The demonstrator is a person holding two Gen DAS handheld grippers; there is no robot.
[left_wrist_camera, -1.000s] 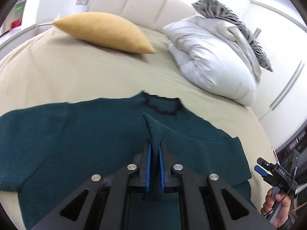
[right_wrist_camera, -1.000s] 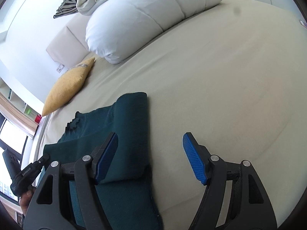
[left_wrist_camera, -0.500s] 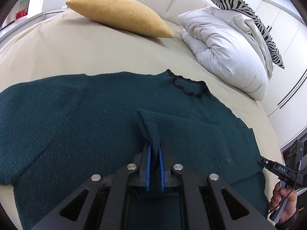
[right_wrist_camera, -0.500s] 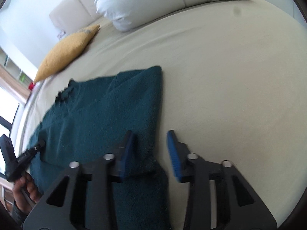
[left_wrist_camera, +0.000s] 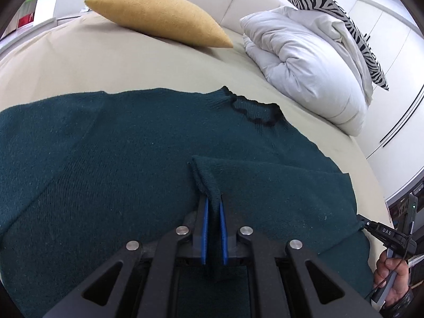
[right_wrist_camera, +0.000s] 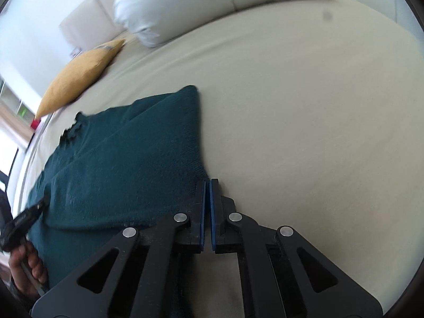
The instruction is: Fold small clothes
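Left hand-held gripper (left_wrist_camera: 213, 206): I see its blue pads pinched tight on a raised fold of the sweater (left_wrist_camera: 111, 175); the cloth stands up in a ridge just ahead of the tips.
Right hand-held gripper (right_wrist_camera: 207, 185): I read its jaws as closed, pads almost touching, tips at the sweater's right edge where it meets the sheet. From its own view I cannot tell whether any cloth is caught between the pads.
Right gripper, seen from the left view: far to the right of my left gripper, its black nose touches the sweater's edge, with a hand (left_wrist_camera: 392, 278) on the handle below.
Left gripper, seen from the right view: far left, nose resting on the sweater, a hand (right_wrist_camera: 26, 267) gripping the handle.
Sweater: dark teal knit, lying spread on the bed (left_wrist_camera: 132, 63), directly under and ahead of both grippers. A folded-over flap lies to the right of my left gripper. The dark-trimmed collar (left_wrist_camera: 255, 111) sits ahead and right.
Yellow cushion (left_wrist_camera: 156, 16): well beyond the sweater, ahead of the left gripper.
White duvet (left_wrist_camera: 304, 66): bundled ahead and right, beside the cushion.
Zebra pillow (left_wrist_camera: 331, 8): behind the duvet, partly covered by it.
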